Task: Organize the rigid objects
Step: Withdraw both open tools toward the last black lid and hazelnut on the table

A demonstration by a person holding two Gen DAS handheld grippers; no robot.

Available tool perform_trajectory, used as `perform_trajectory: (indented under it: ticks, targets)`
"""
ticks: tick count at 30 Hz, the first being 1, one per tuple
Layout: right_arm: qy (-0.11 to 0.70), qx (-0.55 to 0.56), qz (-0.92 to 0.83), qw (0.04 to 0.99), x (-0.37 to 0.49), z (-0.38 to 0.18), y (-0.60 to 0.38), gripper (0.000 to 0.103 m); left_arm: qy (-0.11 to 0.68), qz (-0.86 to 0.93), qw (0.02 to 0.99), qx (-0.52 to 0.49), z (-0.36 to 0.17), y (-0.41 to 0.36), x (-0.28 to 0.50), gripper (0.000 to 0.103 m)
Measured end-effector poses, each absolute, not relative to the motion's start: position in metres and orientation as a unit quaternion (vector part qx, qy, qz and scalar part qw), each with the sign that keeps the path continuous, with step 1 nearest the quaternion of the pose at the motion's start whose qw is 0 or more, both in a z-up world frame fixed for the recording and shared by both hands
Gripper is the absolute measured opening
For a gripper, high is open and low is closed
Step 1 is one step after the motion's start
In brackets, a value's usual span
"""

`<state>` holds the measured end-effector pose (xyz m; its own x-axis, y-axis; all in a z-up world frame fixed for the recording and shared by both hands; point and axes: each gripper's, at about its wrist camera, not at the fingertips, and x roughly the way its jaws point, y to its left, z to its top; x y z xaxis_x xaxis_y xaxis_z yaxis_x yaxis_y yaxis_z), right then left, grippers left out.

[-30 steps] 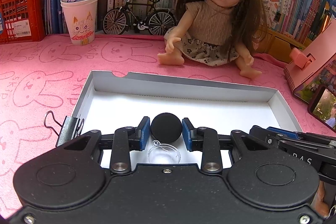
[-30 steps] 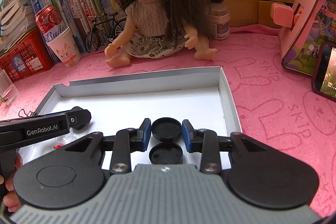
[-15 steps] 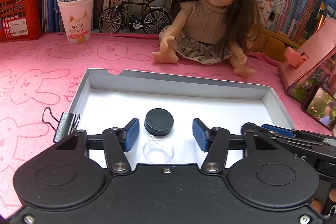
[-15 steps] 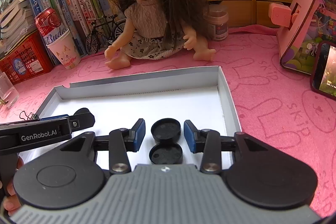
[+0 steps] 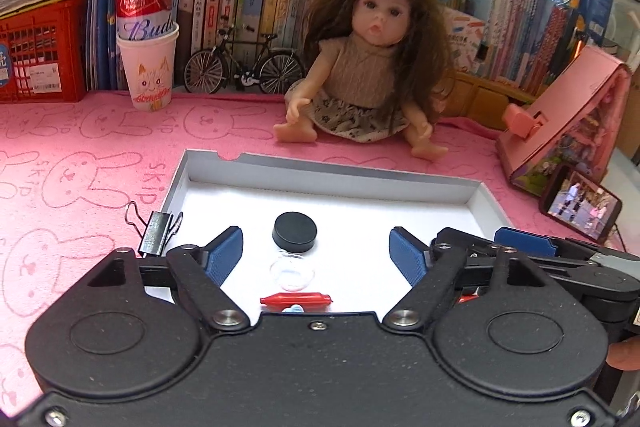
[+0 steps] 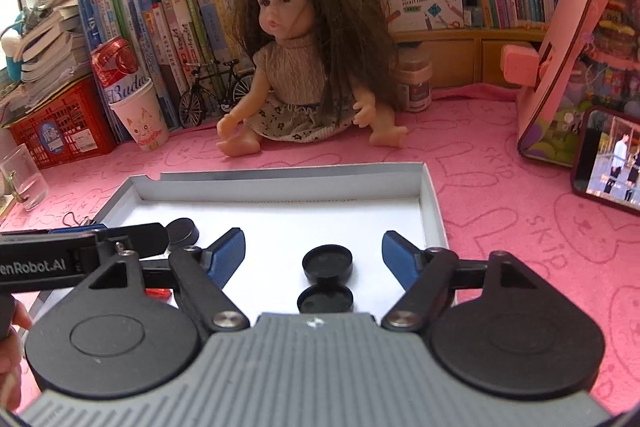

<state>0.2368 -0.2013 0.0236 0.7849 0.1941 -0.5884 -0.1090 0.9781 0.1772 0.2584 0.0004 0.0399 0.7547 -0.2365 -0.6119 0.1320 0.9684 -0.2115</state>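
Note:
A shallow white box (image 5: 328, 179) (image 6: 432, 203) lies on the pink cloth. In the left wrist view a black round lid (image 5: 294, 231), a clear round dish (image 5: 292, 274) and a red piece (image 5: 296, 299) lie in it. My left gripper (image 5: 316, 255) is open above them, empty. In the right wrist view two black round lids (image 6: 327, 263) (image 6: 326, 299) lie in the box between the fingers of my right gripper (image 6: 314, 255), which is open and empty. The left gripper's arm (image 6: 80, 255) shows at the left there, next to the black lid (image 6: 183, 230).
A black binder clip (image 5: 156, 231) sits on the box's left wall. A doll (image 5: 368, 67), a toy bicycle (image 5: 244, 71), a cup with a can (image 5: 146, 67) and books stand behind. A pink stand (image 5: 568, 123) and a phone (image 5: 580, 203) are at the right. A glass (image 6: 24, 179) is far left.
Both grippers have opened and let go of their black lids, which now lie in the box. Both grippers have pulled back and up.

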Motion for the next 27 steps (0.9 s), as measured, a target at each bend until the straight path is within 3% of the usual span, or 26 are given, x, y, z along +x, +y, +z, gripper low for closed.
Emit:
perform_trajectory:
  ticks: [27]
  targets:
    - [0.254,0.025,0.117,0.960,0.149,0.052,-0.200,0.095,0.276,-0.151,0.948,-0.053,0.064,0.003,0.149,0.084]
